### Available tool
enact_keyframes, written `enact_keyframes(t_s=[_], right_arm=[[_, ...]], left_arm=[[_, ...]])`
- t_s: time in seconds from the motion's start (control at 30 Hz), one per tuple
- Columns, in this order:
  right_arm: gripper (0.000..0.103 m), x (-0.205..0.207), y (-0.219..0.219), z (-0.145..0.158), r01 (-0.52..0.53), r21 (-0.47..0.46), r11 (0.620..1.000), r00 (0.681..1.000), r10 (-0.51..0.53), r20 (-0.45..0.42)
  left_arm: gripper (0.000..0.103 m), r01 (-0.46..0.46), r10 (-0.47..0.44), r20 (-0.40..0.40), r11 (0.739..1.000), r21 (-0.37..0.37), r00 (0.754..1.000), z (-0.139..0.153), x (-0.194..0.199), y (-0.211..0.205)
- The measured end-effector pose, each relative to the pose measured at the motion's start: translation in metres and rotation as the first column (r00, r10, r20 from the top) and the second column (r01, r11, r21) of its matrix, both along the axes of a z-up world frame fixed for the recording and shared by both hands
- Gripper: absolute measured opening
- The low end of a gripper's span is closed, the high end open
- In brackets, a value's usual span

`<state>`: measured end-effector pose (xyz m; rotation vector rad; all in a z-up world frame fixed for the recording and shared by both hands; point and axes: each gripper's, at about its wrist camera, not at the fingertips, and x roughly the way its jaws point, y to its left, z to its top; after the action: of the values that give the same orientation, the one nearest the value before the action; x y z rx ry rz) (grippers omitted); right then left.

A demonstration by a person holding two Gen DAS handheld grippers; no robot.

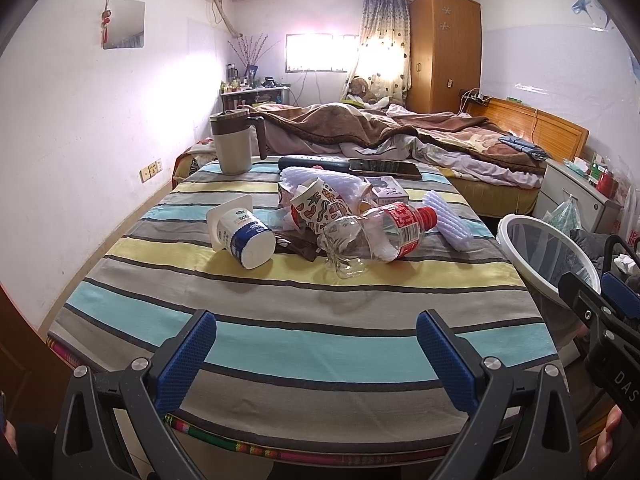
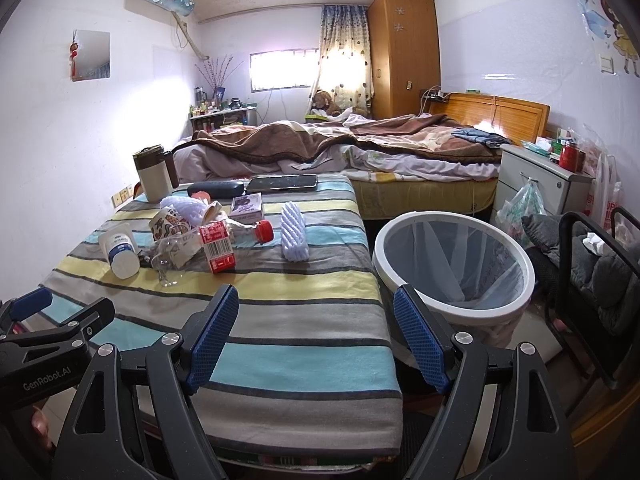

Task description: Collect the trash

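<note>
On the striped tablecloth (image 1: 304,340) lies a heap of trash: a tipped white yogurt cup (image 1: 242,236) (image 2: 120,252), a patterned paper cup (image 1: 320,208) (image 2: 168,224), a crushed clear bottle with a red cap (image 1: 376,236) (image 2: 224,244) and a white foam sleeve (image 1: 448,220) (image 2: 294,232). A white-rimmed bin (image 1: 516,256) (image 2: 378,252) with a liner stands off the table's right side. My left gripper (image 1: 316,344) (image 2: 68,306) hovers open over the near edge, empty. Beside it, my right gripper (image 2: 316,320) (image 1: 596,292) is also open and empty, close to the bin.
At the table's far end stand a lidded mug (image 1: 234,144), a dark case (image 1: 312,162), a phone (image 1: 384,168) and a small box (image 1: 386,194). A bed (image 2: 360,152) lies beyond. A nightstand (image 2: 536,180) and a dark chair (image 2: 592,264) flank the bin on the right.
</note>
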<state>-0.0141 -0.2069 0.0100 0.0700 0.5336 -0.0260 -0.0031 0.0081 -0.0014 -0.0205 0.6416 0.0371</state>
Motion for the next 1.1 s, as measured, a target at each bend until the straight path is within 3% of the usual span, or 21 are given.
enact_keyframes(t_s=[0.7,0.97,1.1], right_arm=[[0.081,0.002,0.000,0.000,-0.002,-0.006,1.000,1.000,0.002,-0.010],[0.081,0.023,-0.001,-0.005,-0.006,-0.032,0.999,1.000,0.005,-0.025],[0.081,0.041,-0.001,-0.006,-0.013,-0.036,0.999,0.999,0.011,-0.043]], left_arm=[[0.102,0.003,-0.003,-0.015,1.000,0.007,1.000,-0.003,0.007,0.006],[0.102,0.039,-0.040,-0.049,0.999,-0.018,0.998,-0.009,0.026,0.023],[0.097,0.022,-0.025,-0.055,0.999,-0.043,0.998,-0.008,0.039,0.043]])
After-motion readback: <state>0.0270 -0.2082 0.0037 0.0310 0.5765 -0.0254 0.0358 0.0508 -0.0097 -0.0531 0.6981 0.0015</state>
